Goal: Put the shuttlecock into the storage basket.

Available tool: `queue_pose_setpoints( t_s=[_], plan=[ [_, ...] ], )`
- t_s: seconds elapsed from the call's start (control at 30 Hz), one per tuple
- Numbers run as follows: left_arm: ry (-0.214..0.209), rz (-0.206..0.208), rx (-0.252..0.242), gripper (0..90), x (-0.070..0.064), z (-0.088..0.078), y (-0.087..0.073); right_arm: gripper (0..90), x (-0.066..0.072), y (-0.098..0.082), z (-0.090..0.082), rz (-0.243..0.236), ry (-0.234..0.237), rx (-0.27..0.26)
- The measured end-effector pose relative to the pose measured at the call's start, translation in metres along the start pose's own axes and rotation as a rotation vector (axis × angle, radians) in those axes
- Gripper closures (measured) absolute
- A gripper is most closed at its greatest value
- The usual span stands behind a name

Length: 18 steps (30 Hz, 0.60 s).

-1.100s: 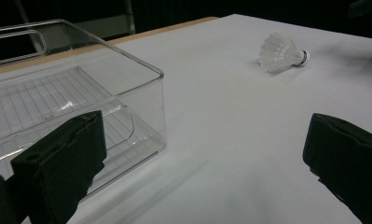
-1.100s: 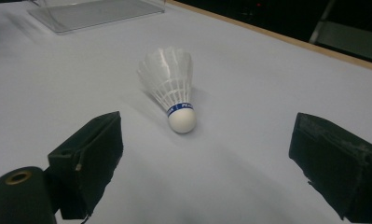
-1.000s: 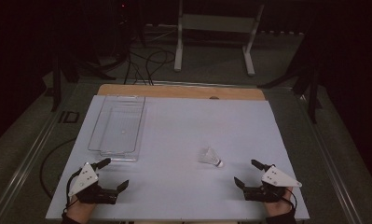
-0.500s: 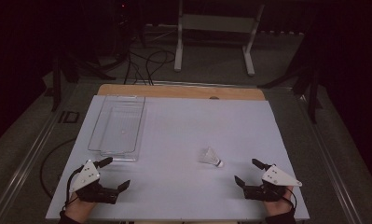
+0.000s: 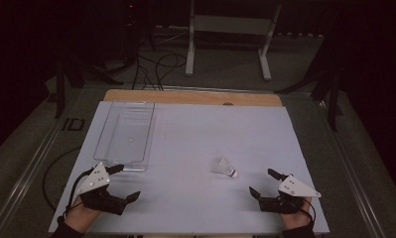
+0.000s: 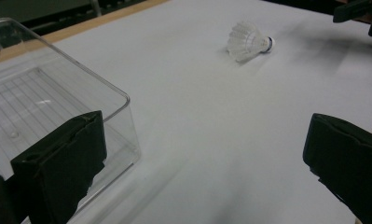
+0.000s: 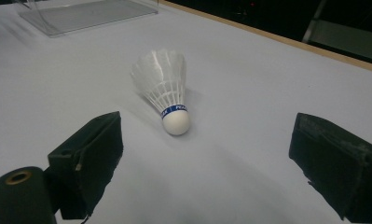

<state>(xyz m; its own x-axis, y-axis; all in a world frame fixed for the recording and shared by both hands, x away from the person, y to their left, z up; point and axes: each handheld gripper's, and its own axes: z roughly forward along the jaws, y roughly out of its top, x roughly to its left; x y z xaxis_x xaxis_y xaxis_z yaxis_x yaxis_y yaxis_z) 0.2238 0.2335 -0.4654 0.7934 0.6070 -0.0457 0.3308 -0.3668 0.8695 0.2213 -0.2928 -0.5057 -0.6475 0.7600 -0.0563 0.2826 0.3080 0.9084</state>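
I count one shuttlecock (image 5: 224, 166) on the table (image 5: 195, 134), and one clear plastic tray (image 5: 126, 136) beside it. I have two grippers down there: one left gripper (image 5: 123, 183) and one right gripper (image 5: 263, 183), each with two black fingers (image 7: 88, 158). That makes four fingers altogether.

Only readable text: white lettering on the blue band around the shuttlecock (image 7: 165, 88), just above its cork tip, seen in the right gripper view. Looks like "PEAK", maybe cut off by the curve. High view: too small to read.
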Motion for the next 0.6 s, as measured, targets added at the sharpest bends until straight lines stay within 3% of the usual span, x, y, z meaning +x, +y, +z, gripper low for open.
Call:
queue_pose_setpoints(
  t_s=[0.23, 0.4, 0.6],
  plan=[
    [-0.028, 0.012, 0.065, 0.1, 0.000, 0.002, 0.009, 9.8, 0.000, 0.000, 0.001, 0.003, 0.006, 0.000],
    [-0.048, 0.013, 0.085, 0.1, -0.002, 0.003, 0.015, 9.8, 0.000, 0.000, 0.001, 0.003, 0.008, 0.000],
    [-0.076, 0.052, 0.150, 0.1, -0.007, 0.009, 0.019, 9.8, 0.001, 0.001, 0.000, 0.001, 0.010, 0.004]
  ],
)
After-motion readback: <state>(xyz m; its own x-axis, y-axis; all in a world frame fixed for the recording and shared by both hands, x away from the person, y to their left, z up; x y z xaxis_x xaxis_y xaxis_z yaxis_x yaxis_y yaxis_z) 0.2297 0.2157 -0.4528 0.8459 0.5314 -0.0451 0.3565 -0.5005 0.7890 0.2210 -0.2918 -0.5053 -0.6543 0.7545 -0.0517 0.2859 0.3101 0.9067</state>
